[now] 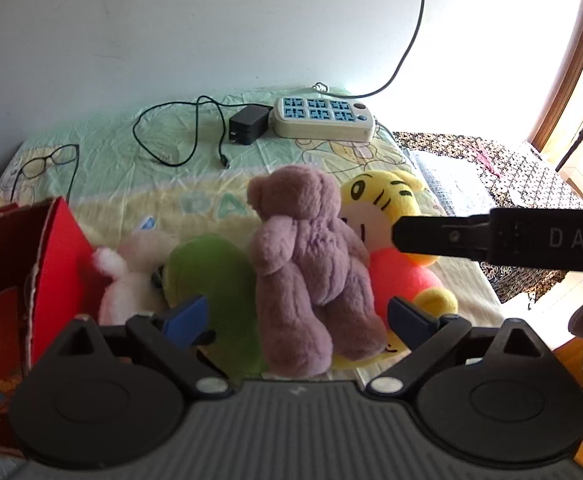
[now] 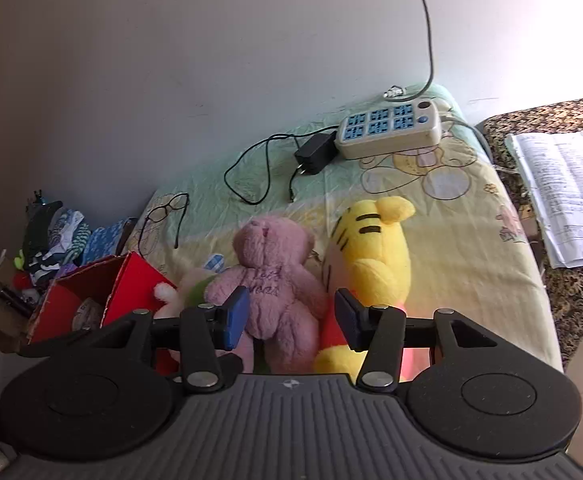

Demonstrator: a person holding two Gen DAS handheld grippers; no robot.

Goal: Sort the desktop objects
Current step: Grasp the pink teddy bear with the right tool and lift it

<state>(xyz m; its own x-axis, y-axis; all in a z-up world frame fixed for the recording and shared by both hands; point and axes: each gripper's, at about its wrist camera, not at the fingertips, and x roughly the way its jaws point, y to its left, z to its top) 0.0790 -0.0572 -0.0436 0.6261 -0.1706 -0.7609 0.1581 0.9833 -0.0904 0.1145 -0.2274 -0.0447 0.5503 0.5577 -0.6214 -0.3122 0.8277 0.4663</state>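
A mauve-pink teddy bear (image 1: 311, 272) stands upright among a row of plush toys on the cartoon-print cloth. A green plush (image 1: 211, 280) and a white-pink bunny (image 1: 119, 280) are on its left, and a yellow tiger plush (image 1: 383, 208) is on its right. My left gripper (image 1: 297, 318) is open wide, and the bear rises between its blue pads without touching them. In the right wrist view, my right gripper (image 2: 291, 318) is half open in front of the bear (image 2: 275, 280). A gap shows beside its right pad, with the tiger (image 2: 371, 256) to the right. The right gripper's finger (image 1: 443, 236) reaches in over the tiger.
An open red cardboard box (image 1: 51, 256) stands at the left, also seen as box (image 2: 123, 288). Farther back lie glasses (image 1: 47, 160), a black charger with cable (image 1: 247, 124) and a white power strip (image 1: 323, 118). Papers (image 2: 563, 192) rest on patterned fabric to the right.
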